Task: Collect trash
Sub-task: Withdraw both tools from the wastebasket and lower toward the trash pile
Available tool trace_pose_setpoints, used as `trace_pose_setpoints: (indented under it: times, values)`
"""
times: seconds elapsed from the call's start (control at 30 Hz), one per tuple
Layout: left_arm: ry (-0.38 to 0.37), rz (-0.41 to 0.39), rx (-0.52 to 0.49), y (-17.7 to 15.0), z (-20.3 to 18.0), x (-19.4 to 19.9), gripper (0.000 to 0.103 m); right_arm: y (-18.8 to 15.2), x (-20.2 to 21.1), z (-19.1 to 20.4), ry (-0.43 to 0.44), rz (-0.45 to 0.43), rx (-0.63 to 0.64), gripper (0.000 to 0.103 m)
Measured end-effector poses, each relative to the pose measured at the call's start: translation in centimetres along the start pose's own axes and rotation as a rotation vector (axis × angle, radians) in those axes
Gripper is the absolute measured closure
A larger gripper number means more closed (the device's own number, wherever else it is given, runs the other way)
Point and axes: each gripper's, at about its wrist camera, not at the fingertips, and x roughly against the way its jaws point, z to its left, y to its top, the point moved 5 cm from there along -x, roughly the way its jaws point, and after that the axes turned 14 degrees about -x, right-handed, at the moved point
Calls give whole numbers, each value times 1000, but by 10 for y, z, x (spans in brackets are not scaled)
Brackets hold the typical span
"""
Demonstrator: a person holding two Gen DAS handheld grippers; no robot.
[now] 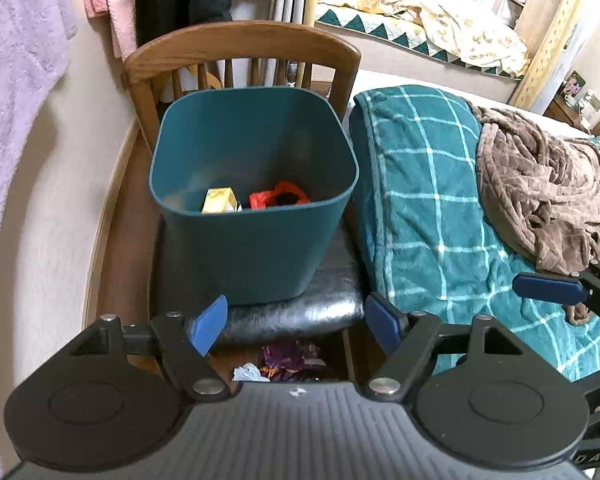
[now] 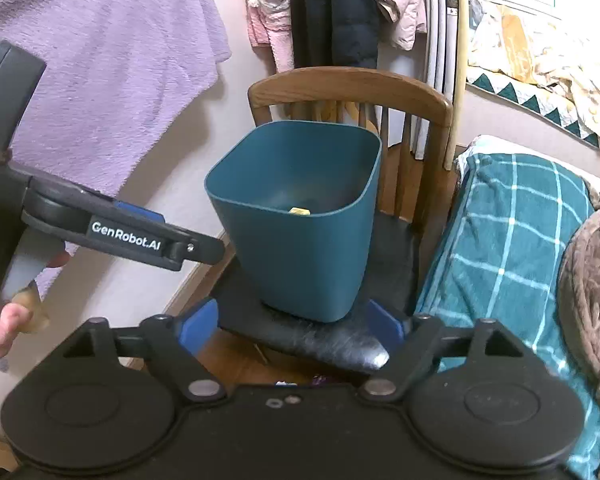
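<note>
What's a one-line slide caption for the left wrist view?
Open left gripper faces a teal bin on a chair, trash inside and more on the floor.

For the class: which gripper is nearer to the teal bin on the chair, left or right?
Too close to call. The left gripper and the right gripper both hang open and empty just short of the teal bin, touching nothing, at the chair's front edge.
</note>
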Motion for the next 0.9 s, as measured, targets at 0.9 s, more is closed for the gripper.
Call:
trace_pose_setpoints:
  times: [0.9]
  values:
    - [-151, 255, -4, -227, 41, -271, 2, -208, -240, -78, -183, 195, -335, 4]
